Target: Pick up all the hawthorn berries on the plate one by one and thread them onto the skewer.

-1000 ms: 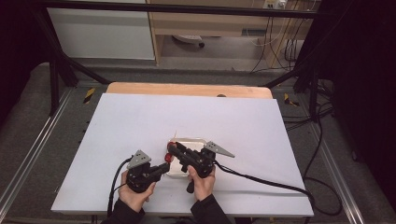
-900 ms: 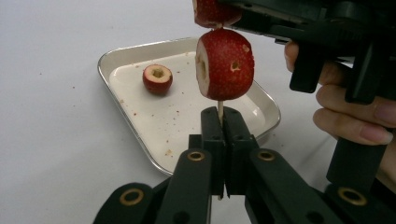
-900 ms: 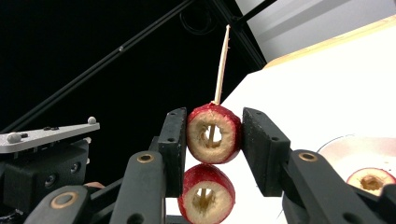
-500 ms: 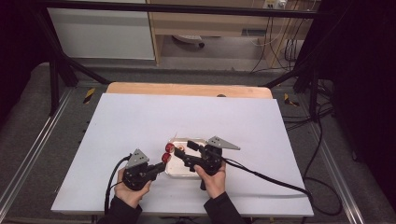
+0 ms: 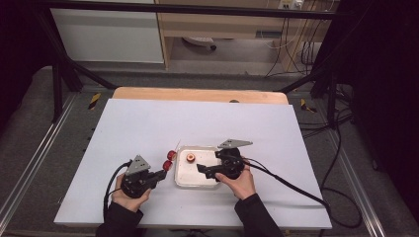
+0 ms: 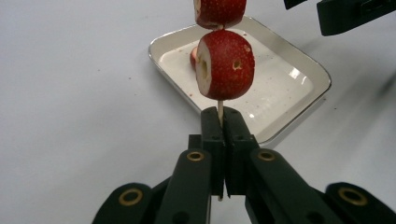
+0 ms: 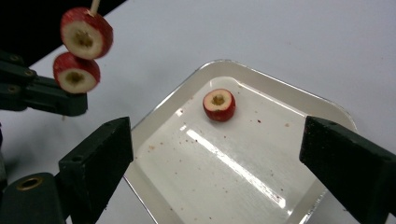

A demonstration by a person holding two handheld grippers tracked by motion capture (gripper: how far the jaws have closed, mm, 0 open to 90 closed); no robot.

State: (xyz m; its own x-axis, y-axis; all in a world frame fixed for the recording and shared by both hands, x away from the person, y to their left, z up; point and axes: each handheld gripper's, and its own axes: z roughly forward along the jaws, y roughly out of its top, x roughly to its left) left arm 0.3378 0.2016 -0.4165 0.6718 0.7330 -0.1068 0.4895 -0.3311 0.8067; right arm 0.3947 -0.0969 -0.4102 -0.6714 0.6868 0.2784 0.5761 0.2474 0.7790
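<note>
Hawthorn fruit, cored and red, lies alone in the white tray on the counter, while the left claw is clamped on a thin skewer carrying two threaded fruits just beside the tray's left edge. The right claw hovers over the tray with its jaws wide apart. To do this well, I judge it should descend straddling the fruit, close gently on its rounded sides so the core hole stays exposed, and keep the skewer steady.

black grippers, left gripper, right gripper; grey three-cornered top plates, brass-ringed screws, black cables, dark sleeves
</note>
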